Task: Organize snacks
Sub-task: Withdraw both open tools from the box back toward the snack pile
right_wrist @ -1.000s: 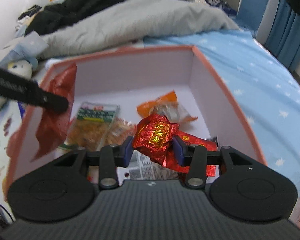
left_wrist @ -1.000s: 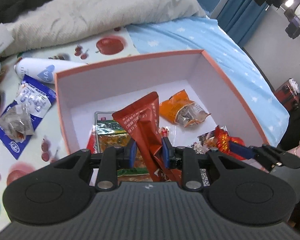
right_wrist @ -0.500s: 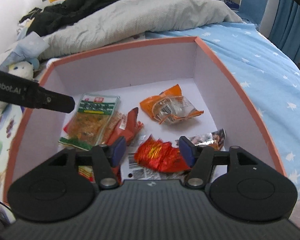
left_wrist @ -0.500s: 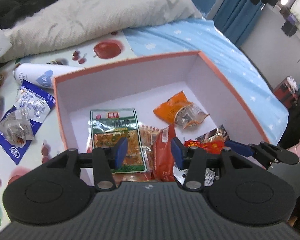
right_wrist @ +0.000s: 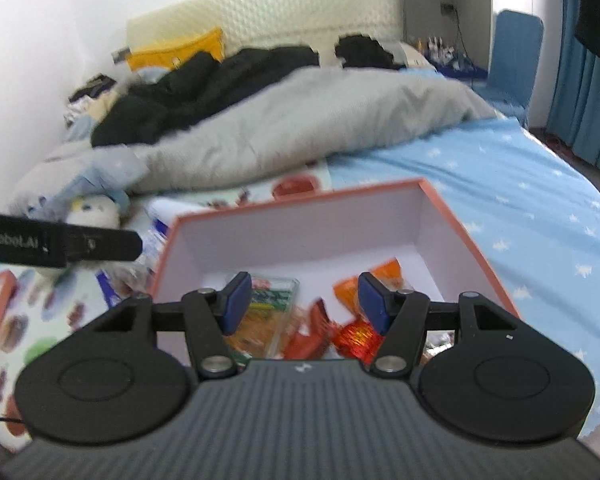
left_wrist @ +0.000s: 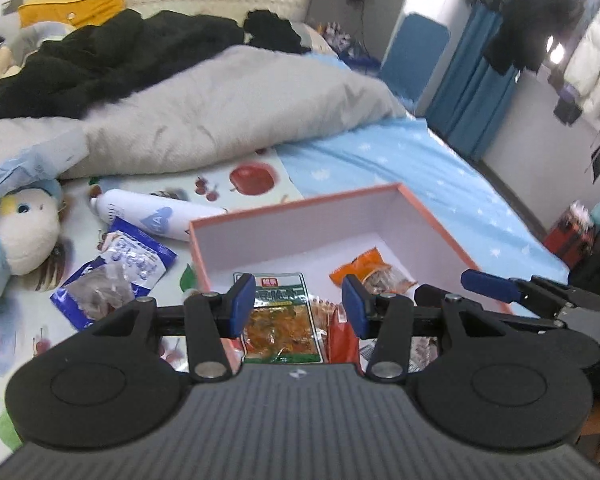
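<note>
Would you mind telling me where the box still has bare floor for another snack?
The box floor is bare along the back wall, behind the green packet and orange packet, and between those two. The near end is crowded with the red pouch and foil wrapper.

The left gripper occupies the lower centre of the frame, jaws apart with nothing between the blue pads; the jaws have just been opening. Behind it, the orange-rimmed box holds a green-labelled packet, an orange packet and a red packet. At left, outside the box, lie a blue packet, a white bottle and a plush toy; the right gripper enters at right.
</note>
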`<action>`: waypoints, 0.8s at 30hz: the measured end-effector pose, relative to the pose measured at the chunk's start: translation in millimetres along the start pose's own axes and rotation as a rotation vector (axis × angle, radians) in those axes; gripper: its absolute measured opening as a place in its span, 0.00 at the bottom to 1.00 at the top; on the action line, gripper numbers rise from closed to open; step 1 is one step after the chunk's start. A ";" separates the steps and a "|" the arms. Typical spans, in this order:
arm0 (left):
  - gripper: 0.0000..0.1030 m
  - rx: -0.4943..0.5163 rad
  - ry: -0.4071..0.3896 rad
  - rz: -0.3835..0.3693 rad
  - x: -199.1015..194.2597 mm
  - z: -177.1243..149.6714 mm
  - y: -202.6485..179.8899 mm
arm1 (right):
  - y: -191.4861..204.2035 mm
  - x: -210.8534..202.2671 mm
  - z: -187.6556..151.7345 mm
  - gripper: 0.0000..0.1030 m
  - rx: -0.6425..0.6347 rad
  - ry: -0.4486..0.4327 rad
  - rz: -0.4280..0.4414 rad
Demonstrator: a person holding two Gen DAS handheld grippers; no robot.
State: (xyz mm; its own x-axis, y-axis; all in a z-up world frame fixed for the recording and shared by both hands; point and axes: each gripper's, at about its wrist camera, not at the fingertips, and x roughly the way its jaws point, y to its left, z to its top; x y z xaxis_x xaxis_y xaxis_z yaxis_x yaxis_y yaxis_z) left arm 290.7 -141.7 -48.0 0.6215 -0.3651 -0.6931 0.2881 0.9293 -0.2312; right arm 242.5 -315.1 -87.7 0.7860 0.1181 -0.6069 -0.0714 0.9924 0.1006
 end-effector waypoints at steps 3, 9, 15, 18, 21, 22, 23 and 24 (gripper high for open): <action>0.52 -0.030 -0.032 -0.010 -20.1 2.1 9.4 | 12.2 -11.9 5.2 0.59 -0.008 -0.035 0.016; 0.52 -0.074 -0.087 -0.015 -56.8 -3.1 29.6 | 36.8 -30.3 11.6 0.59 -0.036 -0.083 0.051; 0.52 -0.109 -0.098 0.023 -81.7 -19.1 58.7 | 64.0 -42.0 9.8 0.59 -0.057 -0.109 0.086; 0.52 -0.118 -0.103 0.055 -92.3 -28.0 71.8 | 77.5 -46.3 7.7 0.59 -0.065 -0.118 0.105; 0.53 -0.122 -0.109 0.080 -100.9 -37.5 82.4 | 90.4 -50.9 4.6 0.60 -0.071 -0.130 0.115; 0.53 -0.124 -0.110 0.084 -103.0 -40.7 85.4 | 94.3 -51.4 3.2 0.60 -0.071 -0.131 0.123; 0.53 -0.127 -0.111 0.089 -104.9 -43.8 88.3 | 97.7 -51.4 1.8 0.60 -0.073 -0.131 0.129; 0.53 -0.132 -0.113 0.092 -107.0 -47.3 91.7 | 101.9 -51.4 -0.3 0.60 -0.077 -0.130 0.134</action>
State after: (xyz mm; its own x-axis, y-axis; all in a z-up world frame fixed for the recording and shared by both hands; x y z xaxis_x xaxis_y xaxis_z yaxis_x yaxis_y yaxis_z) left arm 216.2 -14.7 -27.3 0.7206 -0.2755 -0.6363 0.1326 0.9555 -0.2635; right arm 194.7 -220.1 -46.5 0.8386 0.2484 -0.4848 -0.2233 0.9685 0.1099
